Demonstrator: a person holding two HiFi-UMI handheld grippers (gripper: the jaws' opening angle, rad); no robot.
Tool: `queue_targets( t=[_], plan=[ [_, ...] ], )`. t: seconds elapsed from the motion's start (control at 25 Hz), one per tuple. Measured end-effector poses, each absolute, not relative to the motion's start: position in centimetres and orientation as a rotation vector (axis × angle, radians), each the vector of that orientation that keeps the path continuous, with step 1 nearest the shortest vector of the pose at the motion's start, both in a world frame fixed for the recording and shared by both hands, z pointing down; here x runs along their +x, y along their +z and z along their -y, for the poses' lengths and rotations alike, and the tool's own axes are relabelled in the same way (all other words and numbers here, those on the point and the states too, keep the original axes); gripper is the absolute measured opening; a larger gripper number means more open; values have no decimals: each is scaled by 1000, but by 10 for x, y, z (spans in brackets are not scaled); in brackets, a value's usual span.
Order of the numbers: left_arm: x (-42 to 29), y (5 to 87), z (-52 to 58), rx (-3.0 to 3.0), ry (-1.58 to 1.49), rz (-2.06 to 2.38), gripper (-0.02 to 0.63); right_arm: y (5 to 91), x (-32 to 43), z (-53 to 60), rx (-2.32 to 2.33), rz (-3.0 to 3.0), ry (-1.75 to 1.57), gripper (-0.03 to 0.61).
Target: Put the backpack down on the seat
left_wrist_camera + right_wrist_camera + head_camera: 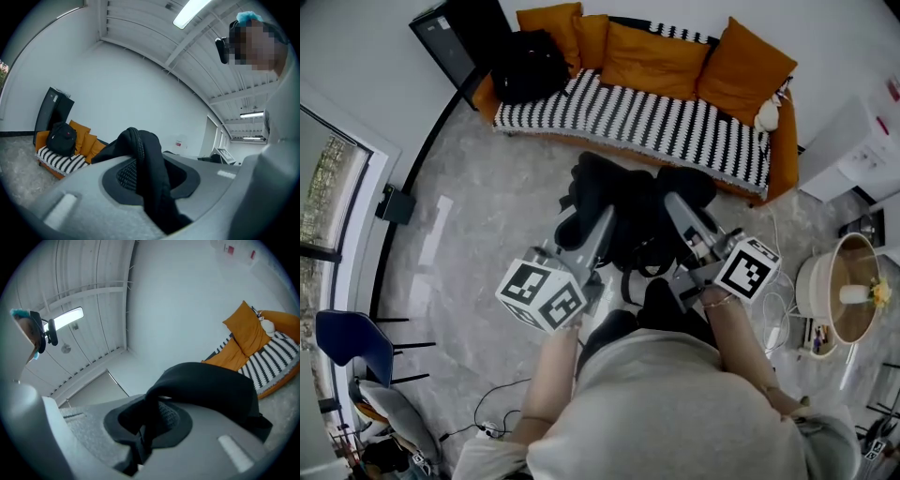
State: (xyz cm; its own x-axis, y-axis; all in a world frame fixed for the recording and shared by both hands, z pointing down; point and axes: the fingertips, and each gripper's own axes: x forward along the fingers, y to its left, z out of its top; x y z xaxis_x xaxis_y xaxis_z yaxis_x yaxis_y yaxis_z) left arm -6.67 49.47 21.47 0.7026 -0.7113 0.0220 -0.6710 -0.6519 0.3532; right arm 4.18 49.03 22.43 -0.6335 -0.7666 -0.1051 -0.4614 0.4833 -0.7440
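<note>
A black backpack hangs over the grey floor in front of me, carried between both grippers. My left gripper is shut on a zippered fold of the backpack. My right gripper is shut on a black strap or flap of the backpack. Both point level toward the sofa, whose seat has a black-and-white striped cover and orange cushions. The sofa lies a short way ahead, apart from the bag. In the right gripper view the sofa is at the right edge.
A second black backpack sits on the sofa's left end, and a white plush toy on its right end. A black cabinet stands at the back left, a white cabinet and a round side table at the right, a blue chair at the left.
</note>
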Motion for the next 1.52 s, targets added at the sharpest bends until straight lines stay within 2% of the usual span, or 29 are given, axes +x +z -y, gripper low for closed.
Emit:
queue_targets(
  t=[0.64,1.24,1.52],
  plan=[
    [-24,197,-262,2545,-211,1213,97,210,81,-248,-933,-2400,-973,20],
    [19,211,-172,2485,-214,1248,97,225,124,-164,-923,-2418,-1007,20],
    [15,216,-141,2478,-199,1234,97,229,122,-135,-943,-2406,-1003,20]
  ],
)
